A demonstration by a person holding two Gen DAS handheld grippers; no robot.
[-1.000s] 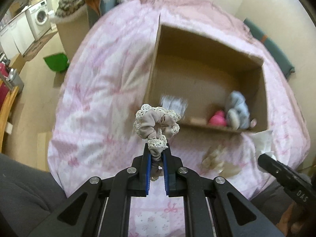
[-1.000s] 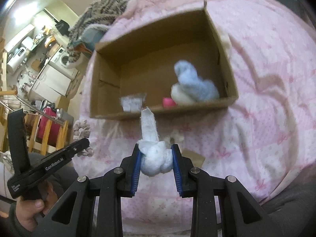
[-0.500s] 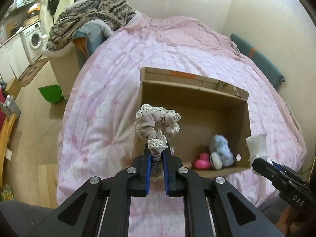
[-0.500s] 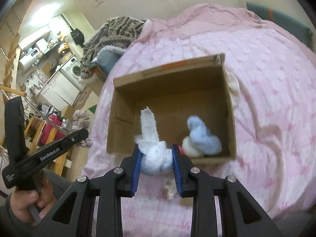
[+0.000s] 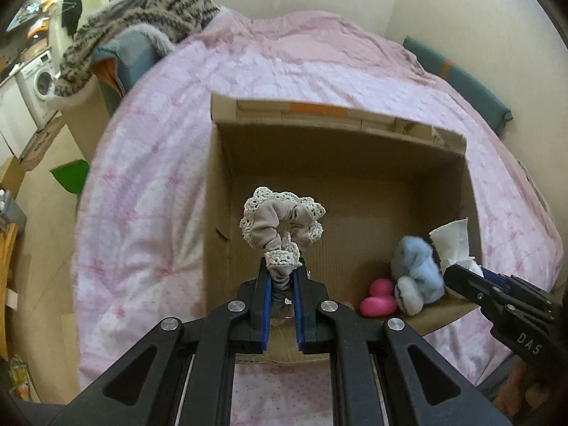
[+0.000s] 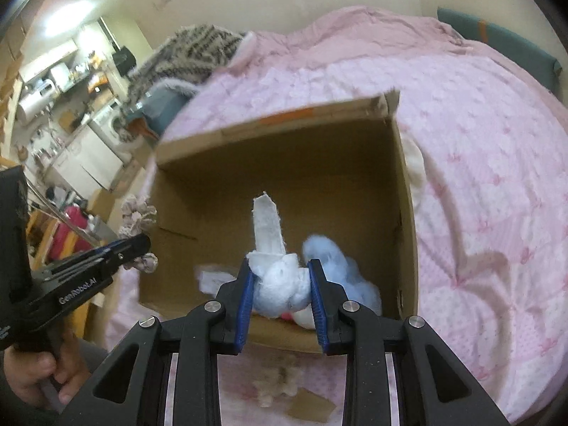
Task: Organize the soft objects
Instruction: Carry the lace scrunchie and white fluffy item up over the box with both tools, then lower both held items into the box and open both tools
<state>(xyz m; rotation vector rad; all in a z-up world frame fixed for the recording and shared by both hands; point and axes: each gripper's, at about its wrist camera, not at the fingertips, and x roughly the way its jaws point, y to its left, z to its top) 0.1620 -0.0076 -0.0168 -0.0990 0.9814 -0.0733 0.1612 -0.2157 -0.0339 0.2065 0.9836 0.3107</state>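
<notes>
My left gripper (image 5: 281, 277) is shut on a beige scrunchie with lace trim (image 5: 282, 223) and holds it above the near left part of an open cardboard box (image 5: 340, 131) on the pink bed. My right gripper (image 6: 281, 277) is shut on a white soft toy (image 6: 275, 277) with a long upright piece, above the box's near edge (image 6: 284, 340). Inside the box lie a light blue plush (image 5: 417, 266) and a pink item (image 5: 378, 298). The right gripper also shows at the right of the left wrist view (image 5: 465, 277); the left one shows at the left of the right wrist view (image 6: 138, 245).
The box sits on a pink quilt (image 5: 149, 184). A small beige soft thing (image 6: 277, 380) and a card piece lie on the quilt before the box. A striped furry blanket (image 5: 142, 10) is heaped at the bed's far left. A green bin (image 5: 69, 177) stands on the floor.
Both grippers have risen and moved forward over the box with their loads; the box interior now lies beneath them instead of ahead.
</notes>
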